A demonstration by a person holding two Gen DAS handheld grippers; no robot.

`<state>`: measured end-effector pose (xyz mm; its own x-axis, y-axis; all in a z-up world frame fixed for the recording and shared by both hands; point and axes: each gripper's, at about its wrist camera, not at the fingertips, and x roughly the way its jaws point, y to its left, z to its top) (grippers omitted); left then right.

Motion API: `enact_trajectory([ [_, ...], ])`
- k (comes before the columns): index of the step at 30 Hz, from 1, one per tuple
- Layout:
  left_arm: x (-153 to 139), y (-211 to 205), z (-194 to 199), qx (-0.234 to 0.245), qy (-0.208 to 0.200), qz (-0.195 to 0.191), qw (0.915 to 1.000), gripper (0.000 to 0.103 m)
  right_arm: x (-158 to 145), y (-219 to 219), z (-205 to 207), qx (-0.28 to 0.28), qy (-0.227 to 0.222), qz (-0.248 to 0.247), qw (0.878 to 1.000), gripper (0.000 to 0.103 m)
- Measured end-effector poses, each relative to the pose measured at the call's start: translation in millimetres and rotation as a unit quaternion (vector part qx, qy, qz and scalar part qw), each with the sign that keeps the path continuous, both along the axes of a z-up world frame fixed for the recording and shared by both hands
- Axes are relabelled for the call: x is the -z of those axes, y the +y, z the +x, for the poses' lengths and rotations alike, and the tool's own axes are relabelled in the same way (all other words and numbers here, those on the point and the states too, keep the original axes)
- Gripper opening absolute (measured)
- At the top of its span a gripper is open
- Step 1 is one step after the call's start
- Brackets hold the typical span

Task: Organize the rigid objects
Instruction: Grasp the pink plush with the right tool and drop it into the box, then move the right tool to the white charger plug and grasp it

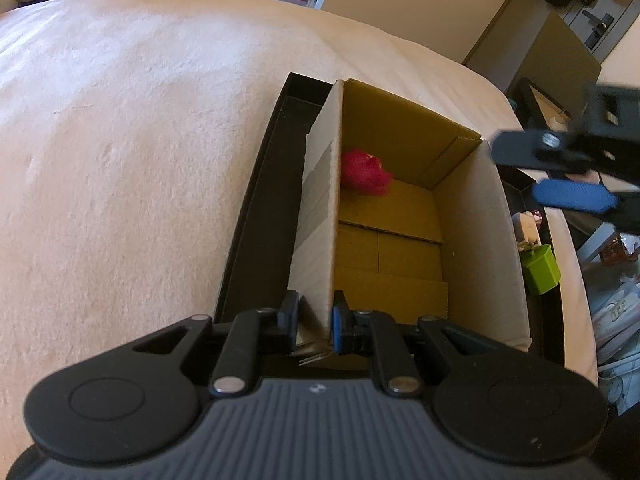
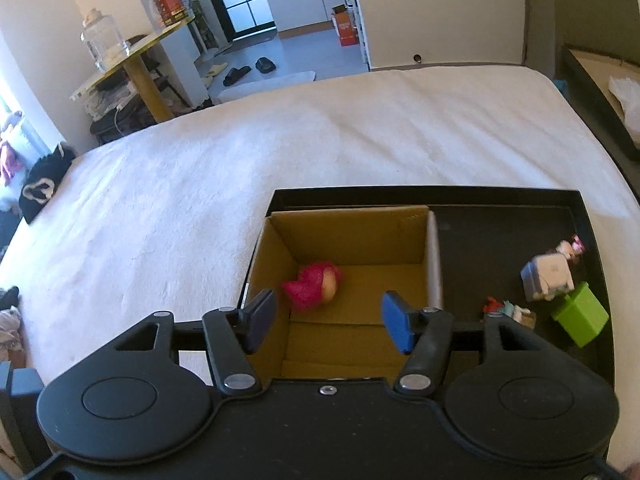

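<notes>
An open cardboard box [image 1: 392, 216] [image 2: 352, 236] stands in the left part of a black tray [image 1: 260, 208] [image 2: 520, 224] on the bed. A pink toy [image 1: 364, 174] [image 2: 314, 286] lies on the box floor near its far left corner. My left gripper [image 1: 316, 320] is shut on the box's near left wall. My right gripper [image 2: 328, 320] [image 1: 516, 174] hangs open above the box with nothing between its fingers. In the tray's right part sit a green cube [image 2: 580, 318] [image 1: 542, 268], a white blocky figure [image 2: 548, 278] and a small red-and-teal toy [image 2: 508, 308].
A white bed cover [image 2: 280, 152] spreads left of and beyond the tray. A second black tray with cardboard [image 2: 600, 92] lies off the bed's right side. A side table with a glass jar [image 2: 104, 44] stands beyond the bed. A black item [image 2: 44, 188] sits at the bed's left edge.
</notes>
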<state>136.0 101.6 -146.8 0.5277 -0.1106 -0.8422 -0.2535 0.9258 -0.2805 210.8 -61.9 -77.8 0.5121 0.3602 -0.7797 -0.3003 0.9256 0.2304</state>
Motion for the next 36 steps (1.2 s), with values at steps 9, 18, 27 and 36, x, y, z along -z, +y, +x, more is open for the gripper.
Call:
enact_trajectory([
  [9,-0.3,-1.2,0.5,-0.001,0.001,0.006,1.0000,0.014,2.1,-50.7,-1.5,0.046,0.008,0.009,0.999,0.059],
  [18,-1.0,-3.2,0.9,0.000,0.001,0.016,0.9999,0.014,17.0,-90.5,-3.6,0.071,0.023,0.016,0.997,0.059],
  [27,-1.7,-5.4,1.7,-0.001,0.004,0.026,0.9997,0.014,41.9,-121.8,-6.7,0.093,0.043,0.014,0.995,0.059],
  [36,-4.4,-11.7,2.1,-0.002,0.013,0.050,0.9987,0.015,67.3,-135.8,-11.4,0.088,0.048,0.012,0.995,0.066],
])
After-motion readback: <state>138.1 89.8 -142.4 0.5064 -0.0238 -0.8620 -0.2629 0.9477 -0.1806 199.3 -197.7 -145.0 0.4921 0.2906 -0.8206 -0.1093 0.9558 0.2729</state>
